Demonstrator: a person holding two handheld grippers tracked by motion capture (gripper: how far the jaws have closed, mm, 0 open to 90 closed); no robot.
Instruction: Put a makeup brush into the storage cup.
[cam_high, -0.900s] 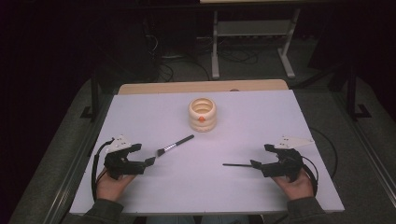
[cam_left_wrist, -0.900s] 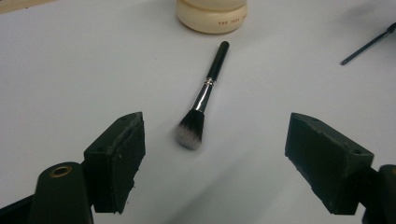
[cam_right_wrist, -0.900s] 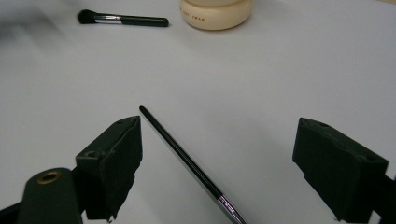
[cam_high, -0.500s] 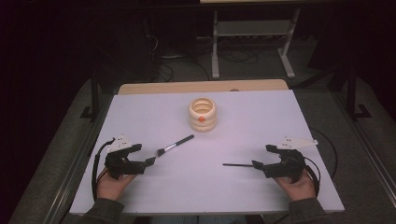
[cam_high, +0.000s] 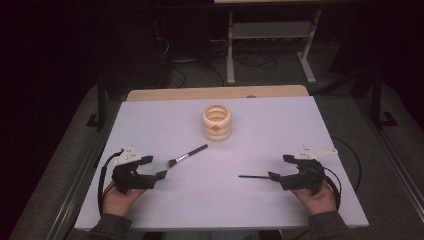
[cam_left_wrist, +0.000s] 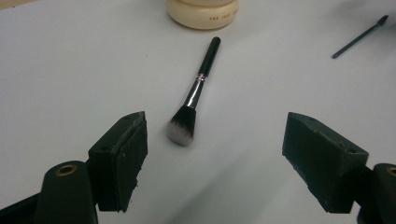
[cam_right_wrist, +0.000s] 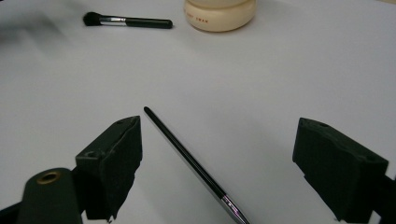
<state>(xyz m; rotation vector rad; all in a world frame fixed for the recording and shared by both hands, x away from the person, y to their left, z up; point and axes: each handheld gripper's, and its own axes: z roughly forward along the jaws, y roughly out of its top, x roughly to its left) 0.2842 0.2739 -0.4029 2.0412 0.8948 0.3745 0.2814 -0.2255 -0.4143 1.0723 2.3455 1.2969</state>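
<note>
Two hand-held grippers rested on a white desk (cam_high: 260, 210), each facing a cosmetic brush. The left gripper (cam_high: 161, 175) sat near the desk's front left corner with its fingers (cam_left_wrist: 119, 158) spread wide and nothing between them; the makeup brush (cam_high: 186, 156) lay flat just ahead of it, bristle head nearest the gripper and black handle angled away toward a cream ribbed pot (cam_high: 217, 122). In the left gripper view the bristles lay a little beyond the open fingers, untouched. The right gripper (cam_high: 272, 176) sat near the front right, its fingers (cam_right_wrist: 112, 158) equally wide apart and gripping nothing. A thin black brush (cam_high: 252, 176) lay flat on the desk, its handle running between those open fingers and its tip pointing left. The pot stood upright at the desk's middle, toward the far edge, well apart from both grippers.
</note>
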